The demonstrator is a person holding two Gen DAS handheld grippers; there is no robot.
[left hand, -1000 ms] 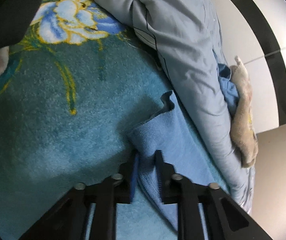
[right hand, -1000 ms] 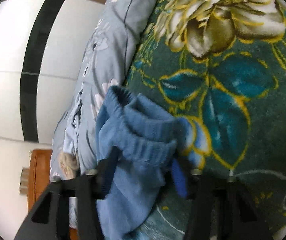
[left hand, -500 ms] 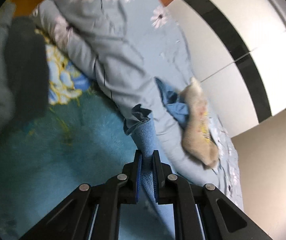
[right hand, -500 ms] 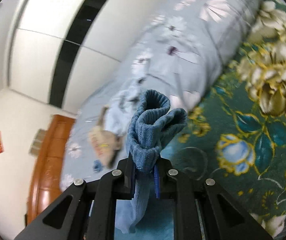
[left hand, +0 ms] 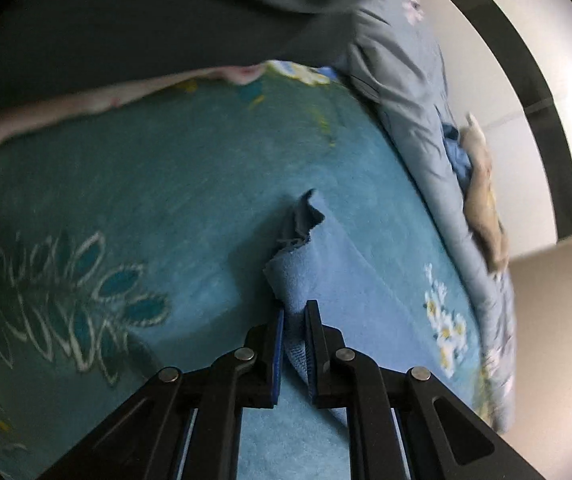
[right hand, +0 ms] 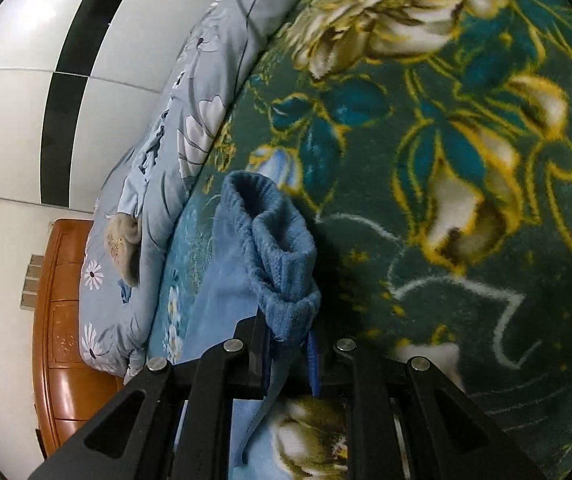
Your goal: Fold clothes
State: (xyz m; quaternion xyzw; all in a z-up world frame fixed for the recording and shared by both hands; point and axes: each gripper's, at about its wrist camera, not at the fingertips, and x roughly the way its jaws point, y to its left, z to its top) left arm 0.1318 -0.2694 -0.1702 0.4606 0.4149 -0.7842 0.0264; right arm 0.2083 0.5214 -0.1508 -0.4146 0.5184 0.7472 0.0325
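Observation:
A light blue knit garment [left hand: 350,280] lies on the teal flowered blanket [left hand: 146,200]. My left gripper [left hand: 295,311] is shut on one edge of it, where the cloth bunches into a small peak ahead of the fingers. In the right wrist view the same blue garment [right hand: 274,248] shows its ribbed, rolled end. My right gripper [right hand: 286,330] is shut on that ribbed end, just above the dark green flowered blanket [right hand: 466,160]. The rest of the garment hangs down and runs off to the left under the fingers.
A grey flowered quilt [right hand: 190,140] runs along the blanket's far side, with a beige soft thing [left hand: 484,204] lying on it. A wooden bed end [right hand: 58,320] and a white wardrobe with a black stripe [right hand: 66,60] stand beyond. Dark grey cloth [left hand: 146,20], blurred, hangs over the left view's top.
The right jaws stood apart around the ribbed end, then closed on it, lifted it and brought it back low over the blanket. The left gripper kept its hold and swept across the blanket.

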